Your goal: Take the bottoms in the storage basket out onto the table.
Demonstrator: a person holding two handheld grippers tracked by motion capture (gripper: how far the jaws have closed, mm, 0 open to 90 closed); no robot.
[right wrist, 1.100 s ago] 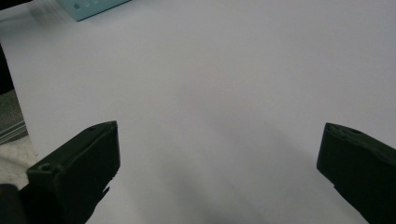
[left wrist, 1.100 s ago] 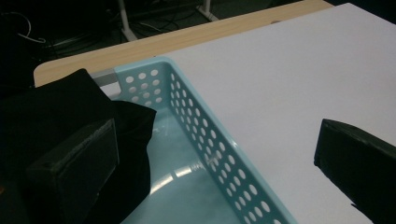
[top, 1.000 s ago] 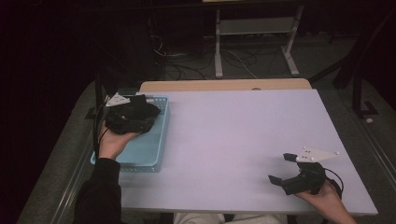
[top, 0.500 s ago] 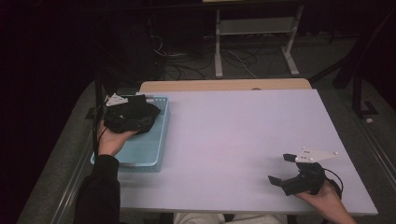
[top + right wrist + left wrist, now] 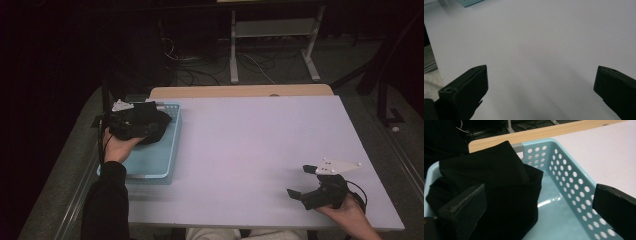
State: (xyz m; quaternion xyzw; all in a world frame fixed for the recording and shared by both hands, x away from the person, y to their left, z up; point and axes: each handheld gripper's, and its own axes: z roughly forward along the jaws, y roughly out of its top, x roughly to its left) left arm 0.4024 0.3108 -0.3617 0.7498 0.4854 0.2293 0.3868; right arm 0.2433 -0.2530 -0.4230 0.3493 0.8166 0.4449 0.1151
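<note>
A black cloth (image 5: 491,192) lies bunched in the far end of a light blue basket (image 5: 571,185) with round holes in its walls. The cloth fills that end from wall to wall and one fold stands up above the rim. In the left gripper view the jaws are spread wide: one sits against the front of the cloth, the other hangs over the basket's holed side wall, with bare basket floor between them. From the high view the left gripper (image 5: 131,125) is held over the basket (image 5: 150,162), which sits at the left edge of the pale worktop (image 5: 250,145).

The right gripper (image 5: 311,189) rests near the front right corner of the worktop, well apart from the basket. Its jaws are spread wide with only bare worktop (image 5: 536,50) between them.
</note>
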